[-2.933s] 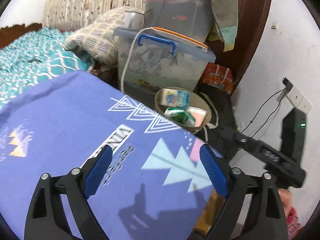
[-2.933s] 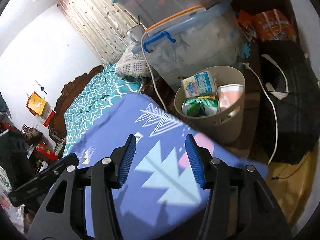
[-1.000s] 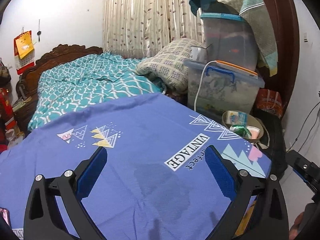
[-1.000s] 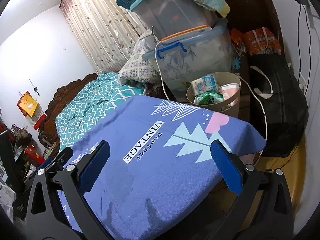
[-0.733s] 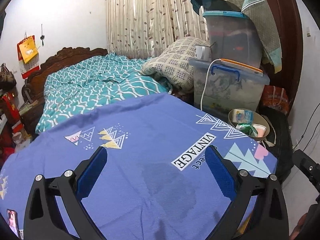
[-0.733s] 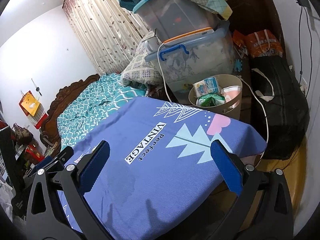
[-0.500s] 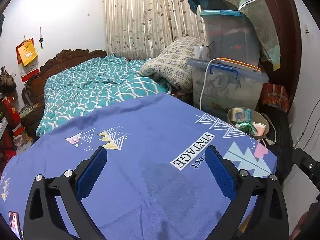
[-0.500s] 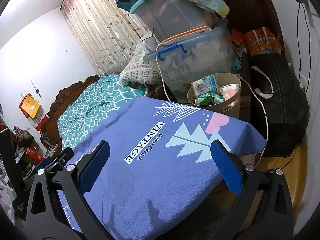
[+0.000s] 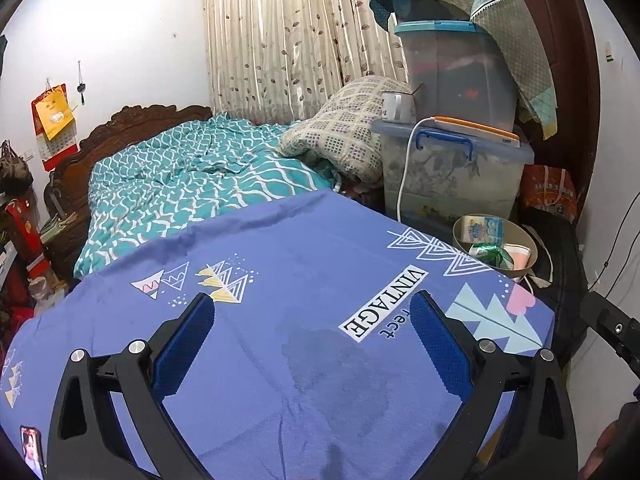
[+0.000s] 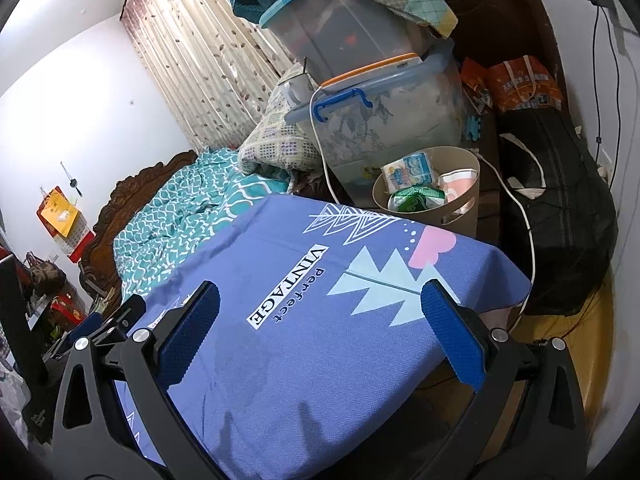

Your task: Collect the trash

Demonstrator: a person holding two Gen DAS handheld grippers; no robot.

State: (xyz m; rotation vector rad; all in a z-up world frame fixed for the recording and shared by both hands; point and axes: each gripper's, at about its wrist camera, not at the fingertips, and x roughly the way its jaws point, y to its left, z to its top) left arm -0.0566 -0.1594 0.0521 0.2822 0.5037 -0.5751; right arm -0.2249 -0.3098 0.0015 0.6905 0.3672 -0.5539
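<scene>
A beige waste bin (image 10: 464, 204) stands on the floor past the far corner of a table draped in a blue printed cloth (image 10: 320, 320). It holds a blue-white packet (image 10: 408, 176), a green wrapper (image 10: 416, 198) and a pink-white packet (image 10: 456, 184). The bin also shows in the left wrist view (image 9: 520, 240). My left gripper (image 9: 312, 340) is open and empty above the cloth (image 9: 280, 300). My right gripper (image 10: 320, 328) is open and empty above the cloth, well short of the bin.
Stacked plastic storage boxes (image 10: 380, 120) and a black bag (image 10: 560, 208) flank the bin. A white cable (image 10: 320, 148) hangs from the boxes. A bed with a teal quilt (image 9: 192, 184) lies behind the table. A phone (image 9: 30, 452) lies at the cloth's near left edge.
Both grippers have pulled back from the bin and stay open. The view now takes in most of the cloth and the bed. In the last half second little has moved.
</scene>
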